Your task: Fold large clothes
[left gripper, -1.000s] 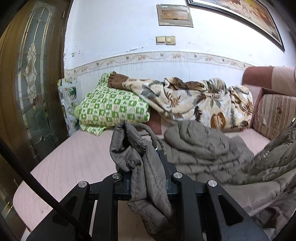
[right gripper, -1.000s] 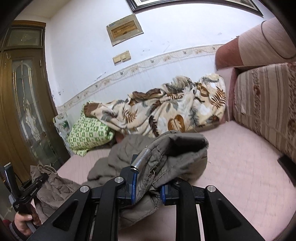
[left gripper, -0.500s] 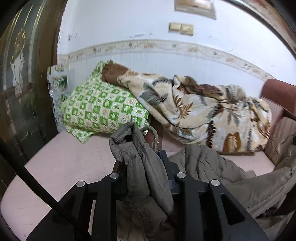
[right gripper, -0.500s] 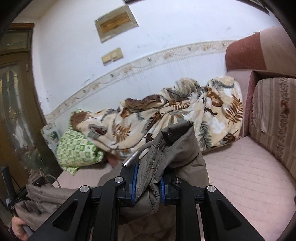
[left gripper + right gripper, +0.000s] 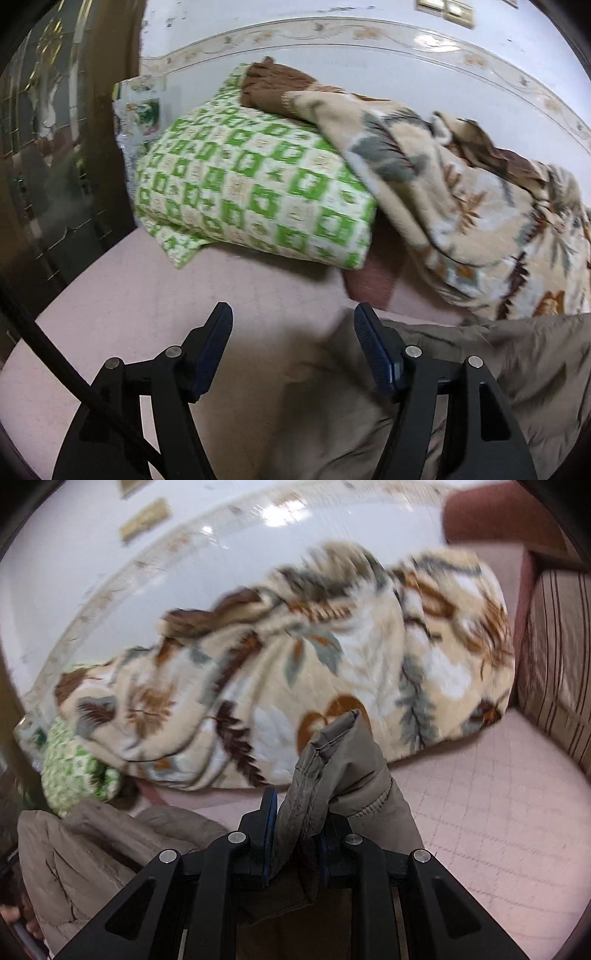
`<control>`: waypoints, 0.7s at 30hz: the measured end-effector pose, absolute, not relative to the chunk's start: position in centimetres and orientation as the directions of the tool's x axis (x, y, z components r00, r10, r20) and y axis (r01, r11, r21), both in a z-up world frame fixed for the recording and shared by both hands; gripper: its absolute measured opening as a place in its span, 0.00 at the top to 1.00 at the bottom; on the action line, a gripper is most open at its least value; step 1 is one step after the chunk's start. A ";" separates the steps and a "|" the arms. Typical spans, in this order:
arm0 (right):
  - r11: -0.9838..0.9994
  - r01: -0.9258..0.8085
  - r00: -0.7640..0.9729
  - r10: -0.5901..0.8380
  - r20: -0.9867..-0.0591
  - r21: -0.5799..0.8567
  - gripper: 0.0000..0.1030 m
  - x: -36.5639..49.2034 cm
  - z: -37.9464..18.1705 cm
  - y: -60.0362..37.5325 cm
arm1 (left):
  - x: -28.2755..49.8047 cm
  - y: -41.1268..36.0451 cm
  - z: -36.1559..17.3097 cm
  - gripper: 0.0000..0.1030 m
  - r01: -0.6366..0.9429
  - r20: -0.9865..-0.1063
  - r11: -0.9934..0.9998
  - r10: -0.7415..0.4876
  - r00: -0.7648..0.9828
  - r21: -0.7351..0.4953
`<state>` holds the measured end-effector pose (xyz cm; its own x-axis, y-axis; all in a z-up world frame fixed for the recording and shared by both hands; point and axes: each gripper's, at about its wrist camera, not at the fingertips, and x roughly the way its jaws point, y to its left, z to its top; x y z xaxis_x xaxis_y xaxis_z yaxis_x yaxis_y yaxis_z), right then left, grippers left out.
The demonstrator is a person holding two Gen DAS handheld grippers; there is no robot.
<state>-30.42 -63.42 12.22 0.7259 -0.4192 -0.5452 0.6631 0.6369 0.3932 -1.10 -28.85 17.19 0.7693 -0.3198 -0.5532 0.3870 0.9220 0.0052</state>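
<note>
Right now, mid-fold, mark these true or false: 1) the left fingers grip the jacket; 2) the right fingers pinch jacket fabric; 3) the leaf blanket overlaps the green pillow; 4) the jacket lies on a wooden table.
1) False: the left gripper has just been opening, nothing between its fingers; the jacket lies beside it.
2) True: the right gripper is shut on the jacket.
3) True: the leaf blanket overlaps the green pillow.
4) False: it lies on the pink sofa seat.
</note>
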 end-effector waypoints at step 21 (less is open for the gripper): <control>0.785 0.476 0.799 -0.197 -0.567 0.397 0.28 -32.3 12.8 -54.1 | -16.3 -37.3 12.5 0.34 0.746 -0.598 0.658 -0.557 0.577 0.107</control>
<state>-32.35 -54.11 12.78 0.7995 -0.1974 -0.5673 0.4756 0.7849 0.3971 -16.27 -37.31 12.49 0.5765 -0.5570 -0.5978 0.7458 0.6576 0.1066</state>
